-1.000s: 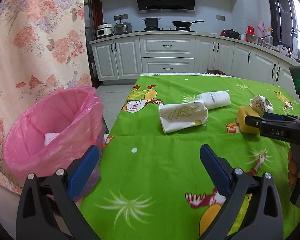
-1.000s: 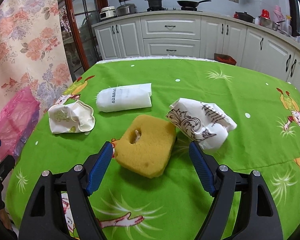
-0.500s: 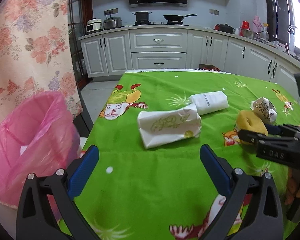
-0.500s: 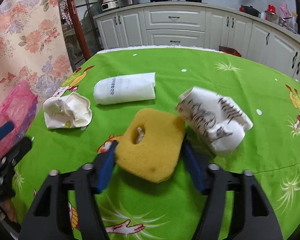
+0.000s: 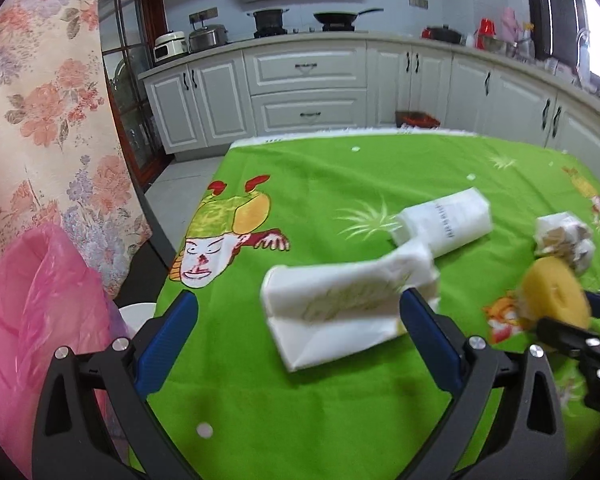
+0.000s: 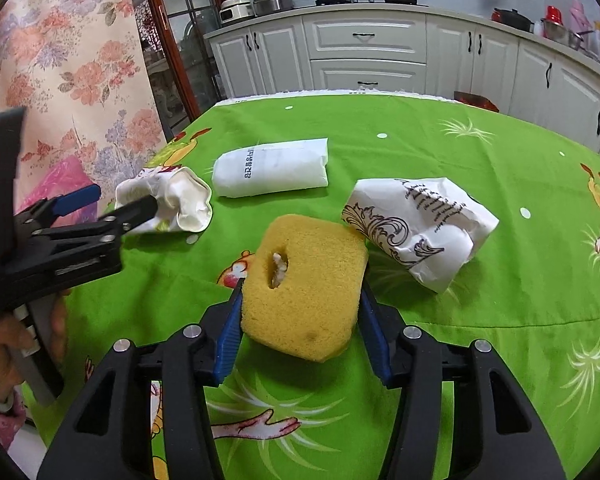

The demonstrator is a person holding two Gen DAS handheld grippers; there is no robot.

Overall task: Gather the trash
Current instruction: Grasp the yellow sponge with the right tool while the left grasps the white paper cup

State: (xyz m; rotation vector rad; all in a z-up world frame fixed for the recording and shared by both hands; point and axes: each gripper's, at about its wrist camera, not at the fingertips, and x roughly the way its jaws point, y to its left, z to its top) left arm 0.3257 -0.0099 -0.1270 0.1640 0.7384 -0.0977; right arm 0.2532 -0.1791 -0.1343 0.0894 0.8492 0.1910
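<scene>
1. Far L: pink plastic bin bag (image 5: 32, 320) hangs open off the table's L edge, beside a floral curtain (image 5: 40, 100); prob. the drop point for all trash here.
2. L gripper (image 5: 298, 336), black frame w/ blue pads, jaws wide, nothing clamped. It hovers over the green cartoon-print tablecloth (image 5: 320, 420) w/ the crumpled white paper bag w/ faint yellow print (image 5: 340, 308) lying between its pads, pads not pressing.
3. That bag looks light, thin, floppy; it'll collapse under a squeeze. Best hold, as judged: across the bunched middle, not a loose corner, which could tear or slip.
4. Centre: rolled white paper wrapper w/ a line of black text (image 6: 270, 168) lies on the cloth just behind the bag, apart from both tools.
5. R gripper (image 6: 300, 312) has just been closing; its blue pads now press both sides of the thick yellow sponge block w/ a torn hole (image 6: 304, 284), which tilts up off the cloth. Sponge is soft, springy, light; it dents under the pads, so grip across the mid-width should hold. Over-squeeze risks little.
6. Right: crumpled white paper packet w/ dark scrollwork and script (image 6: 416, 226) sits touching or just beside the sponge's far R corner; can't tell which. Light, crushable, easy to snag when the sponge lifts.
7. Background: white kitchen cabinets (image 6: 364, 52), pots on the hob.
</scene>
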